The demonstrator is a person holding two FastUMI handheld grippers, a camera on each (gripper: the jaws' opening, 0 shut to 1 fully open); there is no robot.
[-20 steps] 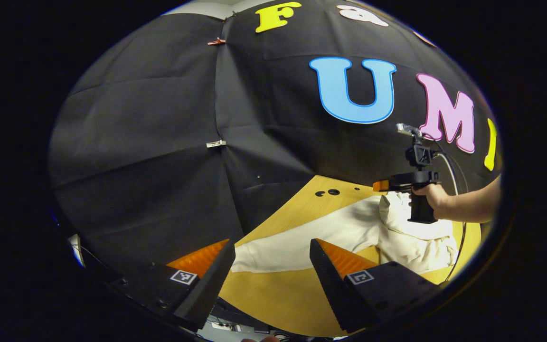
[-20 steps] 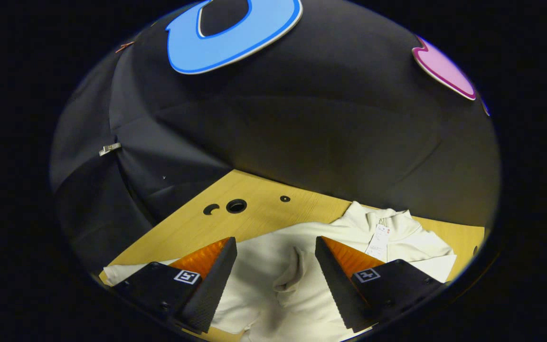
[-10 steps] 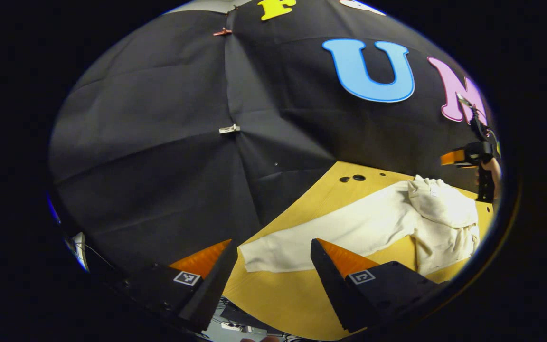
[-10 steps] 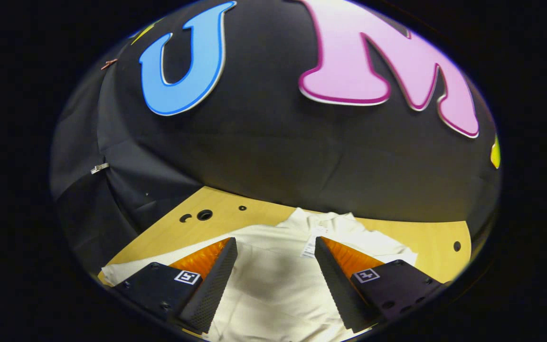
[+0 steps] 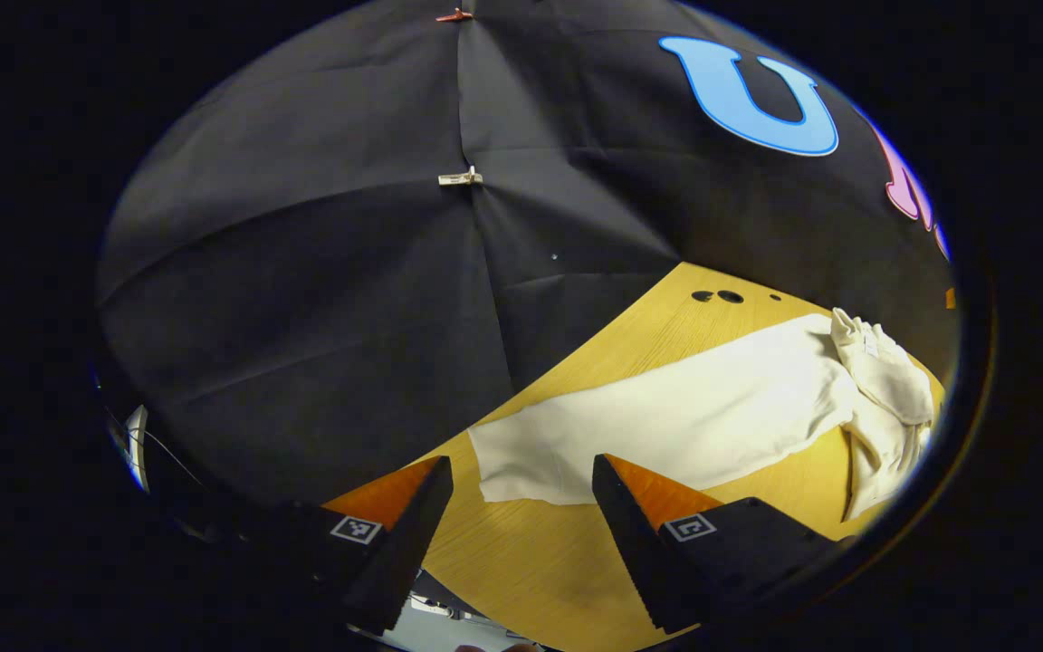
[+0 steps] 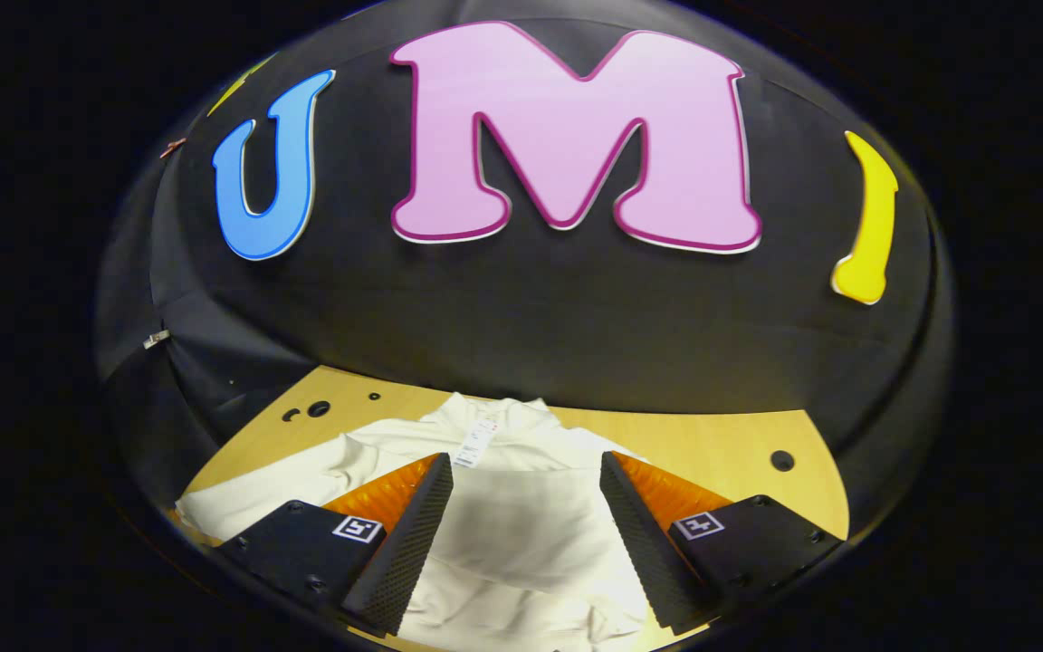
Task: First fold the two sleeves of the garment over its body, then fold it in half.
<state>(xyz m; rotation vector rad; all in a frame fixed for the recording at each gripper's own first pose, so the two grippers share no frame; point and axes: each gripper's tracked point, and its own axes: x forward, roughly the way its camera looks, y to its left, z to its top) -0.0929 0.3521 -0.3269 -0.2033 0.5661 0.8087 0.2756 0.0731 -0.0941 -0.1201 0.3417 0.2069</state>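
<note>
Here both grippers' jaws stand released above the cream garment (image 6: 521,534) on the table (image 5: 521,561).

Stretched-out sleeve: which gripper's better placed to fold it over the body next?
Left. The left gripper is open with the sleeve's cuff just ahead of its fingers. The right gripper is open over the garment's body.

Each hand-held gripper (image 5: 521,489) (image 6: 526,493) has wedge-shaped ridged fingers bearing square coded markers.

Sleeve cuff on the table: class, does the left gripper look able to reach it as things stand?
Probably yes. The left gripper is open, and the outstretched sleeve ends flat on the bare table just ahead of its fingers, nothing between them.
</note>
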